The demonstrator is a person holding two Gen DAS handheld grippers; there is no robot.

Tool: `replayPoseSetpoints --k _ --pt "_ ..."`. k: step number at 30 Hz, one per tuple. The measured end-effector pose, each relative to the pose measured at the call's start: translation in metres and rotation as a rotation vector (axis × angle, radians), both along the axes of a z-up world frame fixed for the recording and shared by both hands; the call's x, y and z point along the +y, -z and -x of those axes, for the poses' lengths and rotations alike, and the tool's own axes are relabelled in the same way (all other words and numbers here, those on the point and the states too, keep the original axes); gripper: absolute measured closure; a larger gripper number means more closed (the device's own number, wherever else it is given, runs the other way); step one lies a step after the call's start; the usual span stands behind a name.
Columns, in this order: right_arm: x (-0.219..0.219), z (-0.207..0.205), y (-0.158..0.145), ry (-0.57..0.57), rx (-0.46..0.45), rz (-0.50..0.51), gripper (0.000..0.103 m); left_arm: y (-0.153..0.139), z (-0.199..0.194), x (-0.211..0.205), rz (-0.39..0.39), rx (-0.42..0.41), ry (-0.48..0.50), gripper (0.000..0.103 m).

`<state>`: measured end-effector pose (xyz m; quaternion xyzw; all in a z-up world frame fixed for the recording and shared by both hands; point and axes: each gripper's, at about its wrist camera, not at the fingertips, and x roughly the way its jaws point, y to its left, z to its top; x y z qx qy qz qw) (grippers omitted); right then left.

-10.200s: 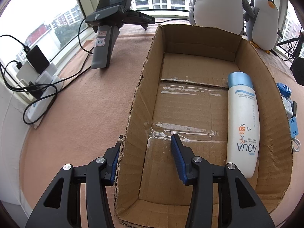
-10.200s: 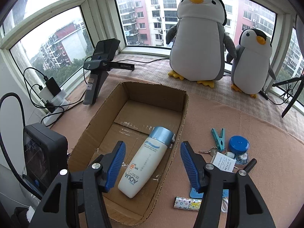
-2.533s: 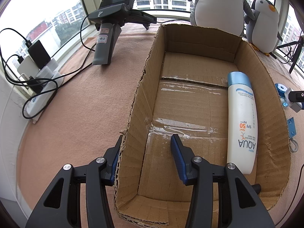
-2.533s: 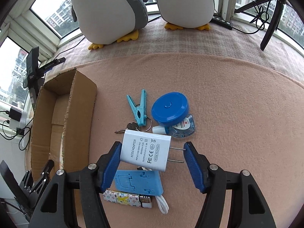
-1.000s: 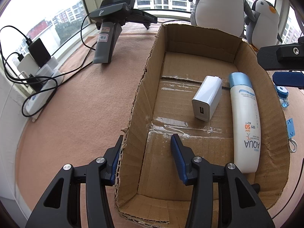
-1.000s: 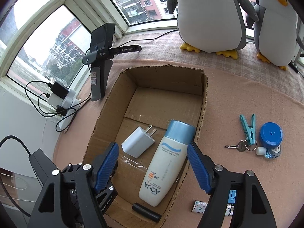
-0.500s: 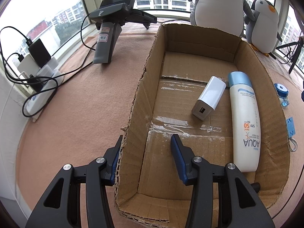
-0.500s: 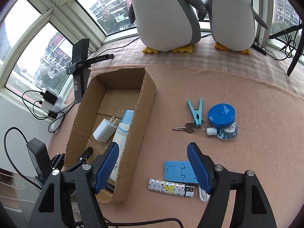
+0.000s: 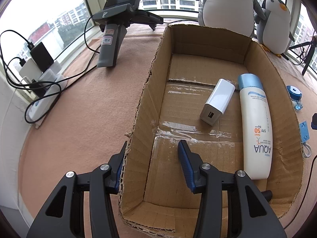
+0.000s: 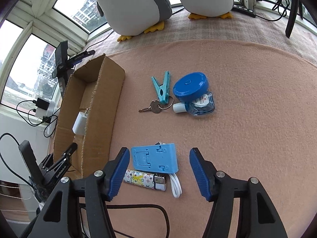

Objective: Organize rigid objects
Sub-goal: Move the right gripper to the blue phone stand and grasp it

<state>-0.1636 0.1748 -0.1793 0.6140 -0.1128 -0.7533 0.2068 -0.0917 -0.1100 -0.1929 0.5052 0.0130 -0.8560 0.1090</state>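
Note:
My left gripper (image 9: 152, 148) stands open astride the left wall of the cardboard box (image 9: 142, 103), one finger inside and one outside. Inside the box lie a white charger (image 9: 217, 101) and a white sunscreen bottle (image 9: 254, 127), side by side. My right gripper (image 10: 159, 158) is open low over the pink cloth, its fingers on either side of a blue phone stand (image 10: 154, 157). A patterned lighter (image 10: 144, 179) and a white cable (image 10: 176, 186) lie just under the stand. Farther off are a teal clothespin (image 10: 162, 89), a key (image 10: 152, 107), a blue round case (image 10: 191, 87) and a small clear bottle (image 10: 200, 105).
Two plush penguins (image 9: 227, 6) stand behind the box. A grey handheld device (image 9: 113, 39) on its stand and a power strip with cables (image 9: 41, 91) occupy the left side. A black tripod leg (image 10: 291, 13) is at the far right.
The right gripper has swung away from above the box and come down over the blue phone stand. The charger it left lies in the box. The left gripper has not moved.

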Motion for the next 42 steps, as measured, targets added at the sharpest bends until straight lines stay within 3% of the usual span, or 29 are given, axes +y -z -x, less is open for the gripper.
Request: replayPoseSetpoints --k 9,19,33,42 --pt "0.006 0.004 0.018 0.001 -0.048 0.032 0.056 0.000 0.000 0.001 0.003 -0.002 0.000 0.058" --pt "0.005 0.000 0.020 -0.010 -0.075 0.057 0.088 0.000 0.000 0.001 0.004 -0.002 0.000 0.058" --pt "-0.022 -0.012 -0.008 -0.073 -0.027 0.077 0.093 0.000 0.001 0.001 0.000 -0.001 -0.001 0.058" --pt "-0.055 -0.016 -0.003 -0.133 -0.004 0.002 0.094 -0.001 0.000 0.001 -0.006 0.000 -0.001 0.058"
